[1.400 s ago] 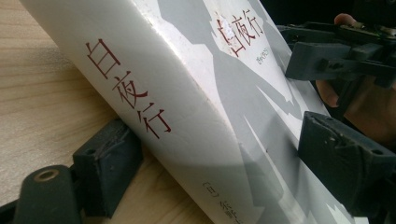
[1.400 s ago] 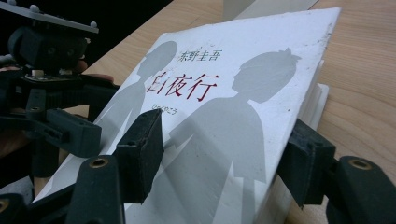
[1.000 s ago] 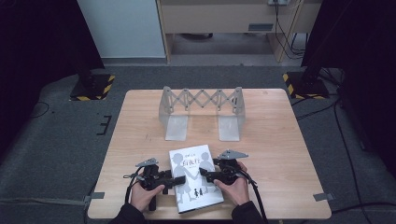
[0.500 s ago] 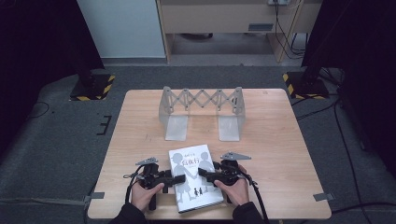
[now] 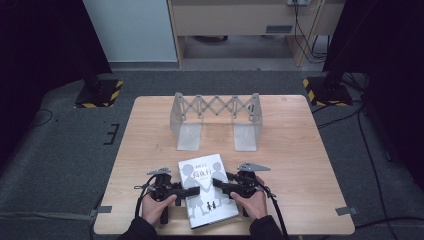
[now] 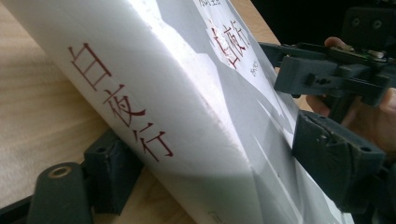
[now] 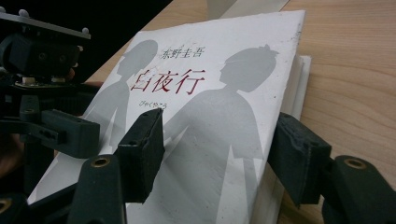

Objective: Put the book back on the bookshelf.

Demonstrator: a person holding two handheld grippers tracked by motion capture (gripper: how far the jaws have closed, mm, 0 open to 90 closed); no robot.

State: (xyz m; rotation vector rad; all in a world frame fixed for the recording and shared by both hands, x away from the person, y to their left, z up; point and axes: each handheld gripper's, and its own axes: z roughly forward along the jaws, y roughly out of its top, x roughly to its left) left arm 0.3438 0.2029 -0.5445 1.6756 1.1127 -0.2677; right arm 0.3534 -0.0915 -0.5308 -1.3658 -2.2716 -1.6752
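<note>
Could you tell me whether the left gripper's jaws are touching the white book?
Touching. In the left gripper view the book sits between the left gripper's jaws: the upper pad rests on the cover, the lower one is tucked under the spine edge.

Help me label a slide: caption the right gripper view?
Right gripper straddling the white book's open edge, its fingers closing in; left gripper opposite.

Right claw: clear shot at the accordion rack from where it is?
Probably yes, once it lets go. The right claw straddles the book's open edge, jaws just closing. Bare table lies between it and the accordion rack.
</note>
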